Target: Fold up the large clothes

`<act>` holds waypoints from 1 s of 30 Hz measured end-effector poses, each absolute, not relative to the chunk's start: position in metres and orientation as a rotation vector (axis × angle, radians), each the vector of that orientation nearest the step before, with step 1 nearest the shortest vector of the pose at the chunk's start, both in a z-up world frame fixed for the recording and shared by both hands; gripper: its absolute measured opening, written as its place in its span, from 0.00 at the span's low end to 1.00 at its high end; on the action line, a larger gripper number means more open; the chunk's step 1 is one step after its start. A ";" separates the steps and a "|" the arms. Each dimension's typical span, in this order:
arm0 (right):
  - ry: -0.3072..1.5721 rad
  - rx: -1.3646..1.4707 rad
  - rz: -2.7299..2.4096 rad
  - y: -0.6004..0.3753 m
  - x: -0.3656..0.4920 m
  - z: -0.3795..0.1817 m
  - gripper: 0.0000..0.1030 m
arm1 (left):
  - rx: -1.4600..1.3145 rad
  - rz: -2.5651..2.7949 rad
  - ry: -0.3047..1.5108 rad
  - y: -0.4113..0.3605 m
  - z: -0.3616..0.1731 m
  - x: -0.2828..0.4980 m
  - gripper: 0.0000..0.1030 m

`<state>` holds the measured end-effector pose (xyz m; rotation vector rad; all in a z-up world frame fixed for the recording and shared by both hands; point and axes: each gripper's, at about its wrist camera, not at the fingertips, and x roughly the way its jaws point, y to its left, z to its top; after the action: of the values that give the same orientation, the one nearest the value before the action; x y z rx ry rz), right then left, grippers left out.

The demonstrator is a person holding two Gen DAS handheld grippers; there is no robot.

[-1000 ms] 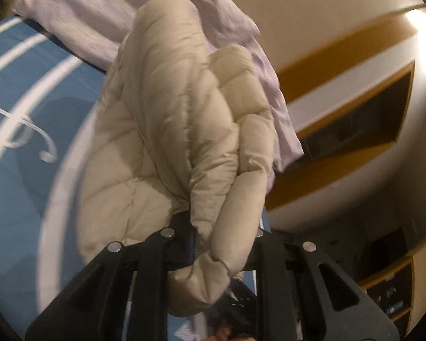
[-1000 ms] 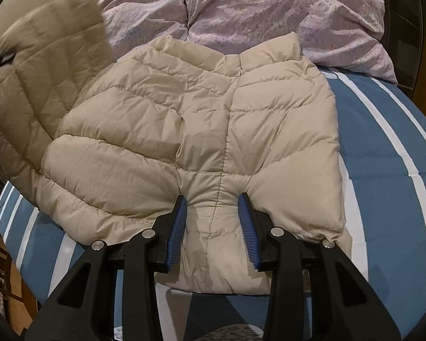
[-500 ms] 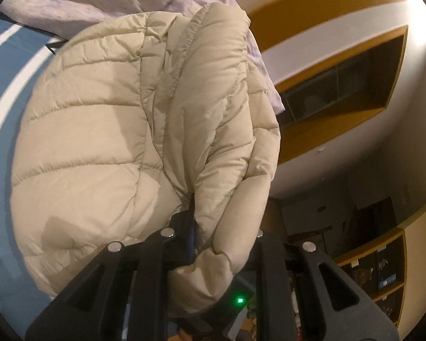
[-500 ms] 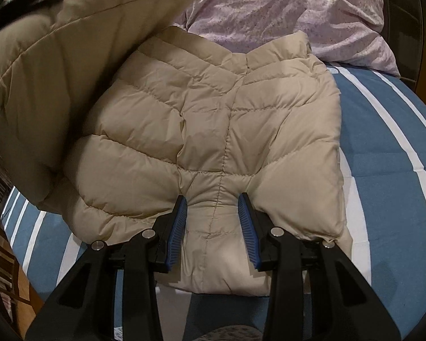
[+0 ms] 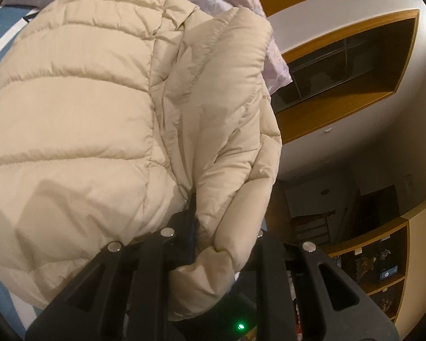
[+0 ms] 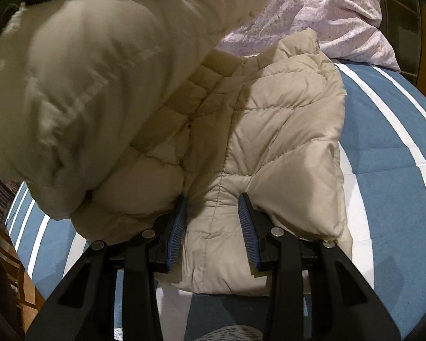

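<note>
Since a second ago: jacket [image 6: 284,147] flap swung over body. I hold it — left hand-held gripper [image 5: 213,244] clamped on sleeve [image 5: 221,130]; right hand-held gripper [image 6: 213,227] part-open, pinning hem, gripping nothing. Next — lay flap flat, release.

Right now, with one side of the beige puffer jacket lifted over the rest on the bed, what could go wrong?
The left gripper pinches only a thick bunched edge of the beige quilted puffer jacket; slick fabric might slip out mid-fold. The right gripper has its jaws apart, pressing the hem rather than clamping it, so the lower layer may drag along the blue striped bedcover. The puffy flap could land crooked or spring back.
</note>
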<state>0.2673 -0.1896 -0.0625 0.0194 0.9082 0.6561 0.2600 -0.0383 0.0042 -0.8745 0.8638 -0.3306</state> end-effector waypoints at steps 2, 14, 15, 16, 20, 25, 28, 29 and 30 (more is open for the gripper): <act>0.910 0.027 0.660 -0.190 0.268 -0.063 0.39 | -0.875 -0.329 0.880 -0.040 -0.002 0.264 0.17; 0.923 0.120 0.693 -0.201 0.268 -0.064 0.39 | -0.847 -0.368 0.988 -0.054 -0.026 0.283 0.22; 0.924 0.124 0.695 -0.201 0.268 -0.064 0.38 | -0.843 -0.369 0.988 -0.051 -0.025 0.280 0.25; 0.924 0.129 0.697 -0.202 0.268 -0.064 0.38 | -0.847 -0.372 0.983 -0.049 -0.022 0.278 0.30; 0.924 0.139 0.701 -0.203 0.265 -0.063 0.38 | -0.846 -0.391 0.959 -0.055 -0.006 0.274 0.61; 0.925 0.149 0.698 -0.205 0.262 -0.062 0.38 | -0.759 -0.338 0.920 -0.045 0.022 0.260 0.63; 0.926 0.154 0.697 -0.207 0.263 -0.062 0.38 | -0.712 -0.274 0.909 -0.033 0.032 0.255 0.63; 0.927 0.157 0.696 -0.208 0.262 -0.062 0.38 | -0.698 -0.242 0.909 -0.026 0.032 0.254 0.63; 0.927 0.159 0.697 -0.208 0.262 -0.062 0.38 | -0.690 -0.224 0.910 -0.017 0.030 0.252 0.63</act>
<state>0.2624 -0.2083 -0.0617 0.1590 0.9274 0.6966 0.2520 -0.0169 0.0296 -0.6904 0.9102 -0.2242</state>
